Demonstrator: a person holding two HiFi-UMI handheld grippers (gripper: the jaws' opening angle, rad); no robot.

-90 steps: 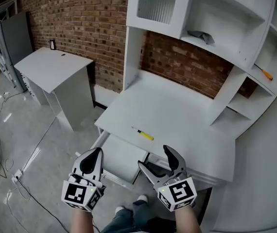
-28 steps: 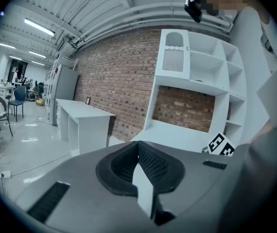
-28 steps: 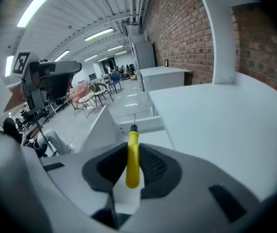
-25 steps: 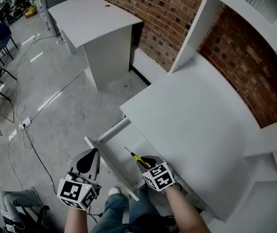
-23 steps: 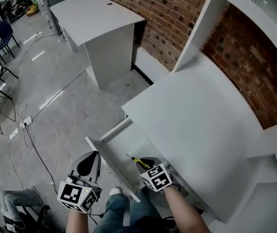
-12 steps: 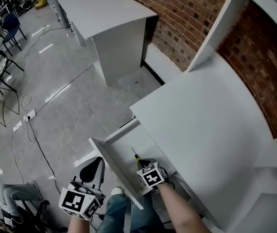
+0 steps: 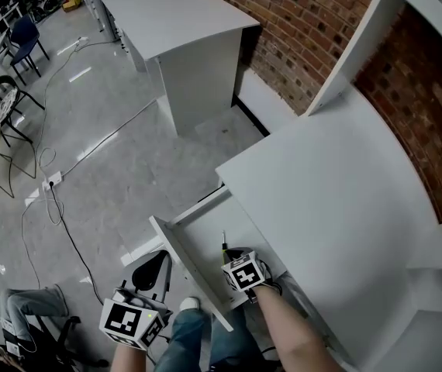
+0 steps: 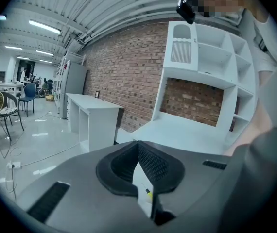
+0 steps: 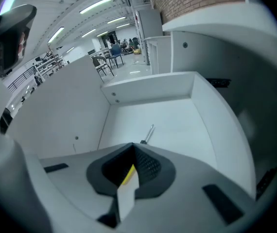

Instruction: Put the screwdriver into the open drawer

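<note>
1. Screwdriver with a yellow handle [image 9: 148,132] had left the white desk top [image 7: 337,184] and sat low inside the open white drawer [image 7: 202,228].
2. Right gripper [image 9: 134,148] squeezed its handle.
3. Left gripper [image 8: 138,144] stayed closed, empty, outside the drawer.

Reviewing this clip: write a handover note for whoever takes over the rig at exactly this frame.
Left claw: shut and empty, outside the drawer's front panel.
Right claw: shut on the yellow handle of the screwdriver, pointing down into the drawer.
Things: the drawer is pulled open beneath the desk. The screwdriver's shaft pokes past the claw over the drawer floor; I cannot tell whether it touches.
Done: the screwdriver is gripped and brought inside the drawer.
Left: lower it if needed, open the right claw to release it, then lift that claw clear.
</note>
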